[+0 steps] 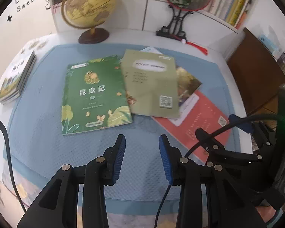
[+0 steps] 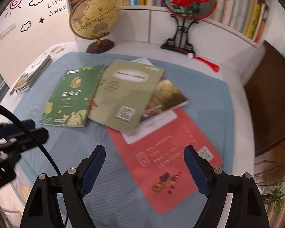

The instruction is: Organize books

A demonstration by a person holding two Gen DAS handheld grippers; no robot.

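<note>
Blue-padded fingers of both grippers (image 1: pixel 142 142) (image 2: pixel 145 152) hang released, empty, above the scattered books (image 2: pixel 123 98).

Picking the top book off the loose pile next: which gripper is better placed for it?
Probably right. The right gripper is open wide above the red book, below the olive book topping the pile. The left gripper is narrower, over bare mat.
</note>
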